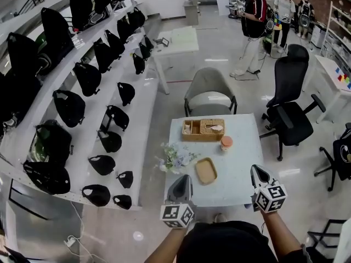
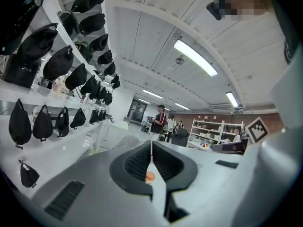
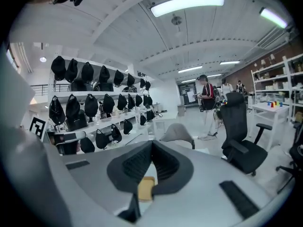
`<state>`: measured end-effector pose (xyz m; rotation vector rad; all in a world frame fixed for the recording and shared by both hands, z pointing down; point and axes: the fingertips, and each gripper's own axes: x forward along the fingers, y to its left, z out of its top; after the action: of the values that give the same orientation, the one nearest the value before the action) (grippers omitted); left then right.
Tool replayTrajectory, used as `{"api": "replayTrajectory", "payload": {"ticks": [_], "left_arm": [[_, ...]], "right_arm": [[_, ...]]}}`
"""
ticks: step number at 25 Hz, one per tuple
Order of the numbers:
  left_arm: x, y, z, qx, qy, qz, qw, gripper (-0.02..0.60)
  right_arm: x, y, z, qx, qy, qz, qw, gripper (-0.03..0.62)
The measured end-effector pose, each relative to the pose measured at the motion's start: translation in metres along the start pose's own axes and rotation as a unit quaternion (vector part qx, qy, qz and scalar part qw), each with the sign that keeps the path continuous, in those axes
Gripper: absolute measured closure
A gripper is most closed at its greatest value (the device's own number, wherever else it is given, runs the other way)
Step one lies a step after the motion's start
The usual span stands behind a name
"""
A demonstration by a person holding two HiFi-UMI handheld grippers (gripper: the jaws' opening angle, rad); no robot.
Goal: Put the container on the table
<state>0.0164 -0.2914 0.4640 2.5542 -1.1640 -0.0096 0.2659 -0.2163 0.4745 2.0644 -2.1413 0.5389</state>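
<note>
The pale surface [image 1: 241,166] carries a wicker basket [image 1: 203,129] at twelve o'clock, the left claw [image 1: 182,179] at seven and the right claw [image 1: 256,171] at five are pressed together (both empty), and the orange-lidded container [image 1: 226,142] stands on it at the basket's four o'clock.

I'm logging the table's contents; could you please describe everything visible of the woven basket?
The woven basket is rectangular, tan and wicker-looking, split into a smaller left and a larger right compartment, each holding unidentifiable pale items. It sits flat at the far edge of the table, before the grey chair. An orange-lidded jar stands by its near right corner; contact is unclear.
</note>
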Motion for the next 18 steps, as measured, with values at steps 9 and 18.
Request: {"api": "replayTrajectory", "payload": {"ticks": [9,18], "left_arm": [[0.006,0.004,0.003,0.006,0.006,0.004,1.0000,0.568],[-0.014,0.020,-0.009,0.008,0.022,0.019,0.9996,0.568]], "right_arm": [[-0.012,-0.013,-0.012,-0.005,0.004,-0.024,1.000,0.595],[-0.006,-0.005,-0.023,-0.008,0.020,-0.017,1.000,0.594]]}}
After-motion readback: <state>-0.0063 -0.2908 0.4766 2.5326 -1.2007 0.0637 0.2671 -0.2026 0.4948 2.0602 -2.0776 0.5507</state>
